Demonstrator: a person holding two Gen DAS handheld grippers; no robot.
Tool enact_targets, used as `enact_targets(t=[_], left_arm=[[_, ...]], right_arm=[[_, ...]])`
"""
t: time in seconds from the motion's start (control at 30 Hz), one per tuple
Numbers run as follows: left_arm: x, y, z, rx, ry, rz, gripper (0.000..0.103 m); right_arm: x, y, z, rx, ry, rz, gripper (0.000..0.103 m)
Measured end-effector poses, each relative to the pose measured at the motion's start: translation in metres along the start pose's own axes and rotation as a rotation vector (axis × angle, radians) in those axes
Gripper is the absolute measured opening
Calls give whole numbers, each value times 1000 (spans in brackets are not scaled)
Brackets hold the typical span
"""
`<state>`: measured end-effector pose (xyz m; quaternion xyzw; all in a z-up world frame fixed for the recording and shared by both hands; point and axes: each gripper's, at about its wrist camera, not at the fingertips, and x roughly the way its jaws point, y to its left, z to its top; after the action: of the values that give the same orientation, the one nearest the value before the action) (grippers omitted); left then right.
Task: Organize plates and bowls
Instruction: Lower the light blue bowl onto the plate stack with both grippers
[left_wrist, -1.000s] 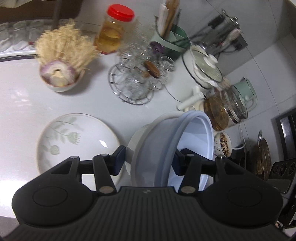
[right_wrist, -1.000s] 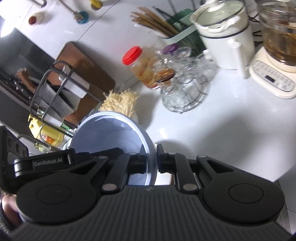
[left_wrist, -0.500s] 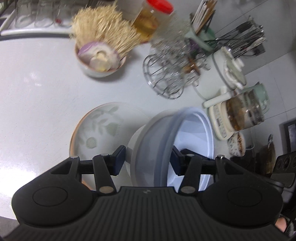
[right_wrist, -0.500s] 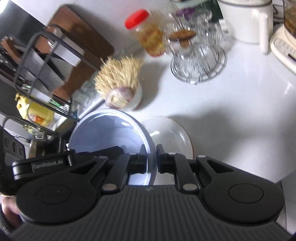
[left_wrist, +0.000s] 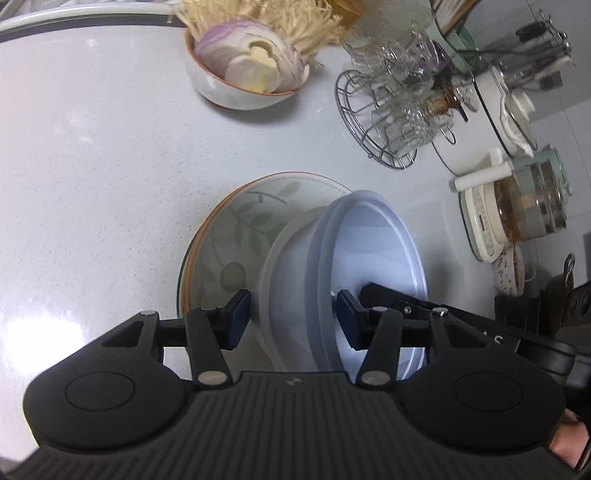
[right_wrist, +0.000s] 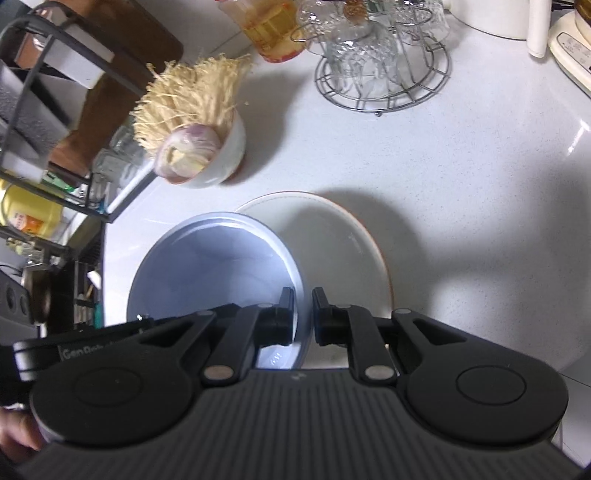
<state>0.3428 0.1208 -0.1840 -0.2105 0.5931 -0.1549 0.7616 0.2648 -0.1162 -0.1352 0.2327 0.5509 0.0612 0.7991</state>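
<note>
- The blue bowl (left_wrist: 373, 254) hangs tipped on its side above the leaf-patterned plate (left_wrist: 236, 229), which lies flat on the white bench (left_wrist: 92, 177)
- The left tool (left_wrist: 293, 314) straddles the bowl's near edge, one blue-padded finger outside the wall and the other inside the hollow; the fingers are set fairly wide and I cannot tell whether the pads actually press on the wall
- The right tool (right_wrist: 303, 314) has its fingers drawn narrow and pinched on the bowl's rim (right_wrist: 301, 291), one fingertip inside the bowl (right_wrist: 214, 273) and one outside
- From the right wrist view the bowl sits left of the tool's middle, its open mouth facing the camera, overlapping the left part of the plate (right_wrist: 343, 236)
- From the left wrist view the bowl's mouth opens to the right, and the right tool's black arm (left_wrist: 436, 310) reaches into it
- Whether the bowl's lower edge touches the plate I cannot tell
- Farther back on the bench stands a white bowl of onion and pale noodle-like strands (left_wrist: 243, 74), well apart from the plate
- A wire rack of glass cups (left_wrist: 391, 110) stands to the right of that, with a glass kettle on its base (left_wrist: 517, 210) beyond
</note>
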Motion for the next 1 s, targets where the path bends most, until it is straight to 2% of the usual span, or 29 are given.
enact_targets(t=[0.17,0.7,0.73,0.77,0.83,1.0], left_arm=[[10,-5,5,46,10,3,57],[-6,-8,7,49,-38,56,59],[-9,-9,6,54,-47,61,60],[-11,-11,6,61,-52,67,60],[-19,-15,4,72,-74,92,60],[-40,-27,-3,91,-116,95,60]], right_arm=[[9,-8,1,13,9,-36,14],[3,-10,5,23,-21,2,16],[1,-10,6,20,-23,5,19],[-1,-9,6,11,-27,6,34],[-8,-8,7,-8,-53,6,55],[-25,-6,6,-34,-97,49,56]])
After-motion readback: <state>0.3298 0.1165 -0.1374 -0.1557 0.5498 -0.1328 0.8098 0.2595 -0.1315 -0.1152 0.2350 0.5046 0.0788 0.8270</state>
